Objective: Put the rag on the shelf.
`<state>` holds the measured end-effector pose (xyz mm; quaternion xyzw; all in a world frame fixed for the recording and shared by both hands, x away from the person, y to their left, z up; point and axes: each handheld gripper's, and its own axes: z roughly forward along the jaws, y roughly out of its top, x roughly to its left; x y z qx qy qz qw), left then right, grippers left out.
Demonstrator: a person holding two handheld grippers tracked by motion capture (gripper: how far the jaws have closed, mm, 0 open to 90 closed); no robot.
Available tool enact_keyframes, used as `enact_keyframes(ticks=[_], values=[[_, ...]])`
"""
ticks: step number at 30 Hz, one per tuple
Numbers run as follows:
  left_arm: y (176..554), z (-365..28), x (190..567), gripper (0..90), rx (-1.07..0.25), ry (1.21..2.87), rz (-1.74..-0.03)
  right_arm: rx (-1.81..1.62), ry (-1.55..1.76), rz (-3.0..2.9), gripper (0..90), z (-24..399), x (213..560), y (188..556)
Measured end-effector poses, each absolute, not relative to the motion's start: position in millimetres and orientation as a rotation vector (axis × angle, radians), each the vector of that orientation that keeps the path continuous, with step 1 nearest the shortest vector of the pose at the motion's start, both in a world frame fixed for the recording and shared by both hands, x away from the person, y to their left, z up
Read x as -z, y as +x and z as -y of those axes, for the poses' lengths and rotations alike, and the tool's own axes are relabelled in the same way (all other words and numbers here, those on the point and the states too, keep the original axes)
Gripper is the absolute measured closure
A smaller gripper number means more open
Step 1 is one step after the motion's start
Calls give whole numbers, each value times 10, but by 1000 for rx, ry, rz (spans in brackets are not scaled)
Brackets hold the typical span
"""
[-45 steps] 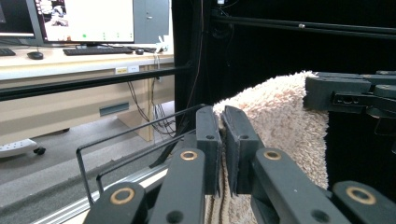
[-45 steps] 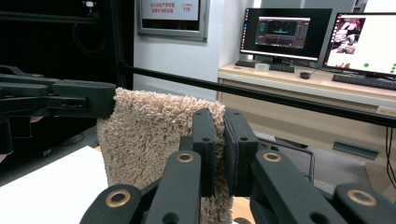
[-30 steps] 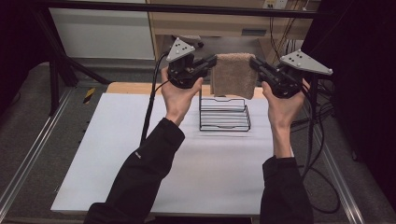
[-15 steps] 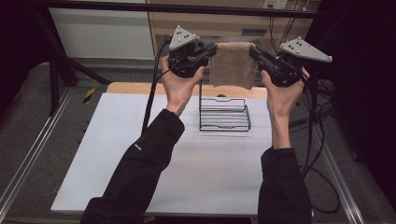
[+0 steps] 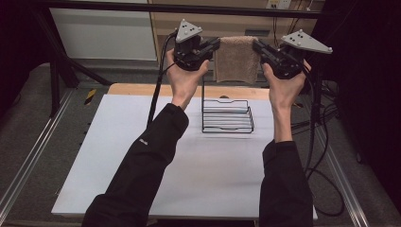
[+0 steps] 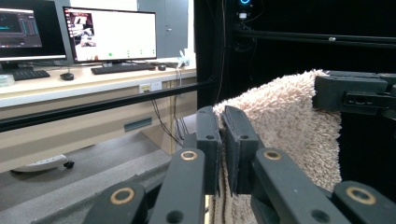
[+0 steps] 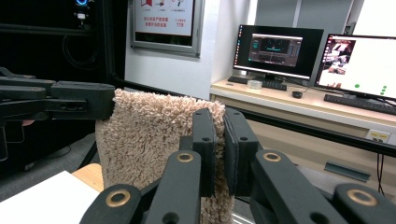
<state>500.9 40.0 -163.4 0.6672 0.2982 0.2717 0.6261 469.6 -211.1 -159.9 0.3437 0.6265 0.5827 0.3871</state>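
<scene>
Held up high above the wire rack (image 5: 227, 115): a beige towel (image 5: 236, 58), stretched between two grippers and hanging clear of the table (image 5: 94, 156). Left gripper (image 5: 213, 46) pinched shut on the towel's left top corner, right gripper (image 5: 257, 46) pinched shut on the right top corner, both well above the rack and a little behind it.

From the high view: the rack standing on the white table straight below the towel, with nothing to make out inside it, though a pale oval seems to show through the wires at its floor, too faint to call.

From the left gripper view: the towel (image 6: 289, 121) shaggy and looped in pile, its edge squeezed tight between the two black pads, the right gripper (image 6: 355, 93) clamped on at the far corner. Beyond, a desk (image 6: 93, 81) with two monitors, a keyboard and a mouse, none of it seen from above.

From the right gripper view: same clamp on the towel (image 7: 149, 130), the left gripper (image 7: 70, 100) gripping the far corner, a corner of the white table below. On the wall behind, a framed poster (image 7: 168, 23) with red lettering, too small to read. Monitors lit, screen text illegible.
</scene>
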Motion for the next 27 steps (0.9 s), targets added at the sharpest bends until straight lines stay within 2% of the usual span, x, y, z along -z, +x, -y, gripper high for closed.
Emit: enact_keyframes(ticks=[15,27], values=[[5202,-438,1751,849,-656,1547,-703,-1490,879,-1614,845,2064,1715,4975],[5257,-414,1858,849,-659,1574,-693,-1462,861,-1643,845,2089,1790,5051]])
